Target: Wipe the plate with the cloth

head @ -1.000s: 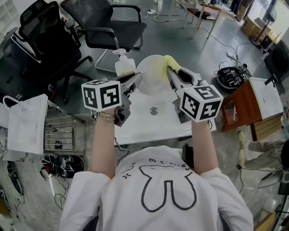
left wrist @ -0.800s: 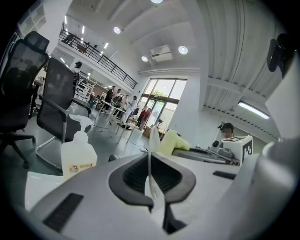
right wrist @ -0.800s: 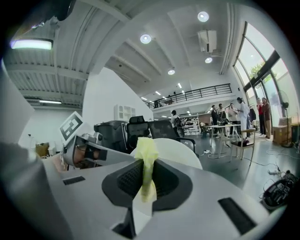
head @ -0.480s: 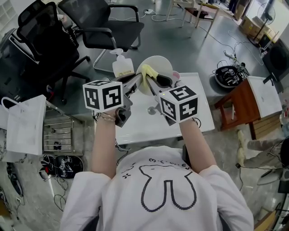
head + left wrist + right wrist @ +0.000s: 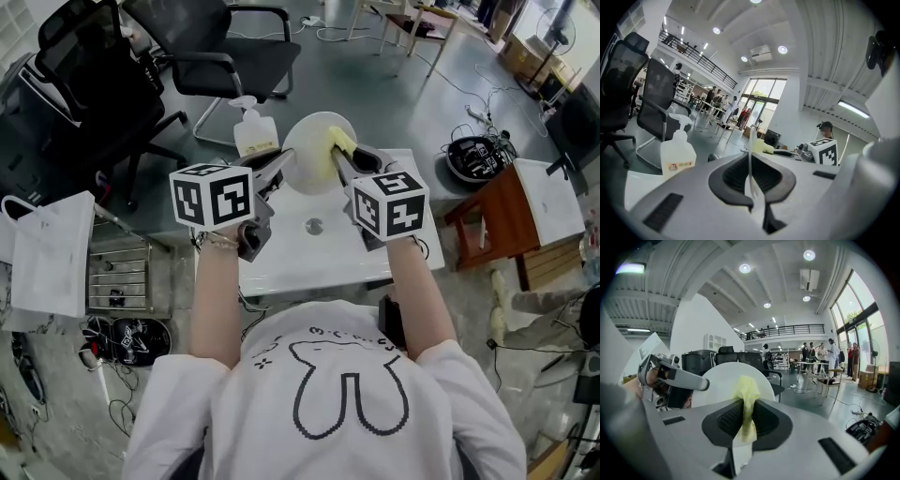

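**Plate held on edge, cloth against its face**

Head view: over the far edge of the white table (image 5: 394,267), left gripper (image 5: 281,165) clamped on the left rim of the plate (image 5: 309,159), which stands upright; right gripper (image 5: 339,157) shut on the yellow cloth (image 5: 339,142), touching the plate's right side. Left gripper view: plate edge-on between closed jaws, cloth just beyond, to its right. Right gripper view: cloth bunched between the pads, the plate's round face straight ahead and just behind it. Likely next: a stroke across that face, with the right hand working and the left only steadying.
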`<move>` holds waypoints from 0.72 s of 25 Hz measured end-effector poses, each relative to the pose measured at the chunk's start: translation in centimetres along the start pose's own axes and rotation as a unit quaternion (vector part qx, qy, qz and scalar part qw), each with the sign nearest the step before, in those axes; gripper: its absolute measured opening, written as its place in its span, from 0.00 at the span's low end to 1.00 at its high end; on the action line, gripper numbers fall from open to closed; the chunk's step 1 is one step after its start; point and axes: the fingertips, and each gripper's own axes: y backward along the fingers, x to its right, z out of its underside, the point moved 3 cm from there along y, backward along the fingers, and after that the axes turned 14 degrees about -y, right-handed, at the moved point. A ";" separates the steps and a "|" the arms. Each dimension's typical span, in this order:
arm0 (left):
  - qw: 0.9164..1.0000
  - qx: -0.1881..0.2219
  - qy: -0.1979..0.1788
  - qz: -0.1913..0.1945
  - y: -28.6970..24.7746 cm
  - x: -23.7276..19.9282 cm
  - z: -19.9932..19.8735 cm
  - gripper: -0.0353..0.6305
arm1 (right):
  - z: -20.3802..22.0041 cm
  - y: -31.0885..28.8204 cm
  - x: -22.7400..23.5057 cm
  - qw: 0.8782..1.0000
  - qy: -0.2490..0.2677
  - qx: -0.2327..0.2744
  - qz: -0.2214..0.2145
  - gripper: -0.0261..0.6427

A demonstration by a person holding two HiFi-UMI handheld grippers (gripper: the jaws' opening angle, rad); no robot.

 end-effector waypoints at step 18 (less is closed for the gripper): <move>1.000 -0.003 -0.018 -0.014 -0.2 -0.6 0.0 0.08 | -0.7 3.5 -0.4 0.995 -0.088 0.045 -0.018 0.12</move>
